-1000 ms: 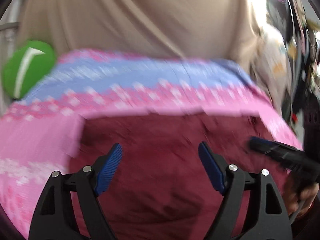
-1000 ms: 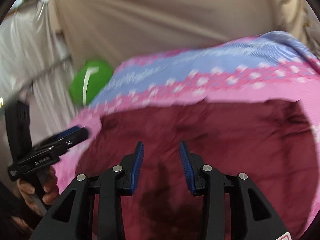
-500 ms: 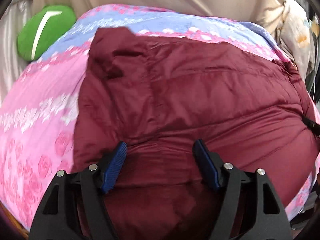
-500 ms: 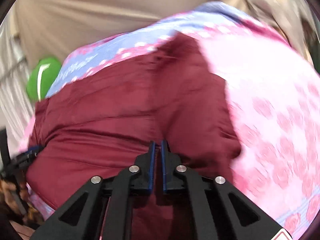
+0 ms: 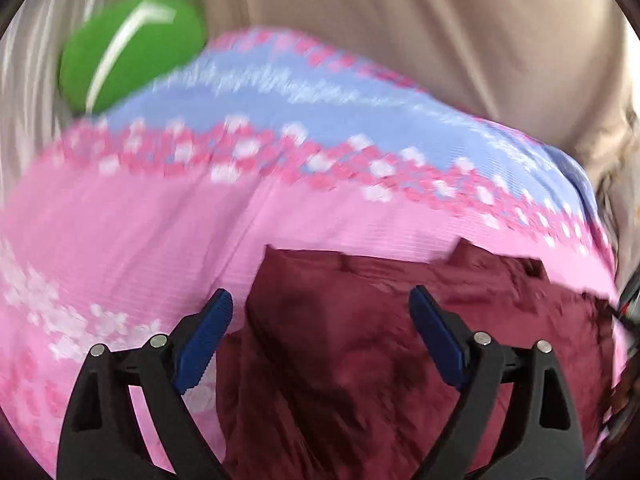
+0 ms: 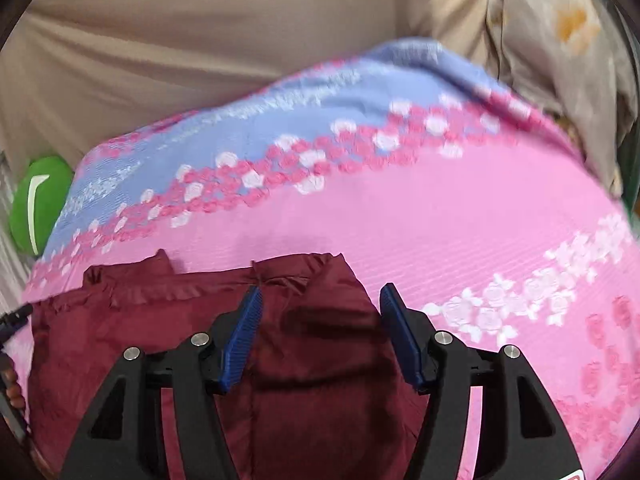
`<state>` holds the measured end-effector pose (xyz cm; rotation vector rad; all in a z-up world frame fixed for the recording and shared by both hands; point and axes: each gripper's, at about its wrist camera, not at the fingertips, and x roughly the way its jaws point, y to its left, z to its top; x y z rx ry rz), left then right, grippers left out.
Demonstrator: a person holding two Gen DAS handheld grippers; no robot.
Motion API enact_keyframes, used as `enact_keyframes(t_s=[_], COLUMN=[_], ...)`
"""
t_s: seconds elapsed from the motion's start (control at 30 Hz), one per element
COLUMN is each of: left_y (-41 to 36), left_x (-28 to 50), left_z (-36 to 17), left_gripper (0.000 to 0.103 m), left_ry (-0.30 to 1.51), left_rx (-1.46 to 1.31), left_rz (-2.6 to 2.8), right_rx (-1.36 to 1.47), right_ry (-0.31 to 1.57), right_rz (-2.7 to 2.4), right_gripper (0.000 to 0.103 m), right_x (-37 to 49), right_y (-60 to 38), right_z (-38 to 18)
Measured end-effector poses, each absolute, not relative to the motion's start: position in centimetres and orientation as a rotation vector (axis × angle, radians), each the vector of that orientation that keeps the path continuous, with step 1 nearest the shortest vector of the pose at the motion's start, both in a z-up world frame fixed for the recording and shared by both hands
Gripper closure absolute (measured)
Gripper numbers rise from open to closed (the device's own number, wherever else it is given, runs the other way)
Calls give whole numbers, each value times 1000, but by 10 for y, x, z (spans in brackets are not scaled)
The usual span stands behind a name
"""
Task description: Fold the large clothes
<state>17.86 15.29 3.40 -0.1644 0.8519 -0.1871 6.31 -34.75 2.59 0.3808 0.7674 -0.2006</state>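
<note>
A dark maroon padded garment lies folded on a pink flowered bedspread, its far folded edge just beyond my fingertips. My left gripper hovers over the garment's left end. Its jaws are opening wide and its blue pads do not press on the cloth. In the right wrist view the same garment fills the lower left. My right gripper is above its right end, jaws opening, with fabric below them but not pinched. The left gripper's tip and a hand show at the left edge.
The bedspread has a lilac band along its far side. A green cushion sits at the far left corner. Beige cloth hangs behind the bed, and patterned bedding is piled at the far right.
The garment lay spread wide half a second ago and now lies shorter with a fresh far edge. My right gripper, then shut on the fabric, has let go. Both grippers moved forward and opened.
</note>
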Motion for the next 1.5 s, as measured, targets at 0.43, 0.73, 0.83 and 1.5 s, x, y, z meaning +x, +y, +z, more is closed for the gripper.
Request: enact_keyframes(t_s=[0.43, 0.73, 0.83, 1.5], left_y=[184, 165, 162, 68], left_x=[182, 187, 178, 20], left_z=[1, -22, -6, -2], left_gripper=[98, 96, 92, 63], left_ry=[919, 888, 844, 892], left_rx=[-321, -151, -106, 138], left_rz=[-203, -106, -83, -465], right_rx=[445, 376, 391, 253], right_ry=[610, 860, 810, 828], right_rz=[-138, -276, -311, 165], right_gripper=[100, 100, 89, 103], right_x=[45, 86, 74, -45], right_y=[-351, -358, -363, -203], right_z=[49, -32, -17, -8])
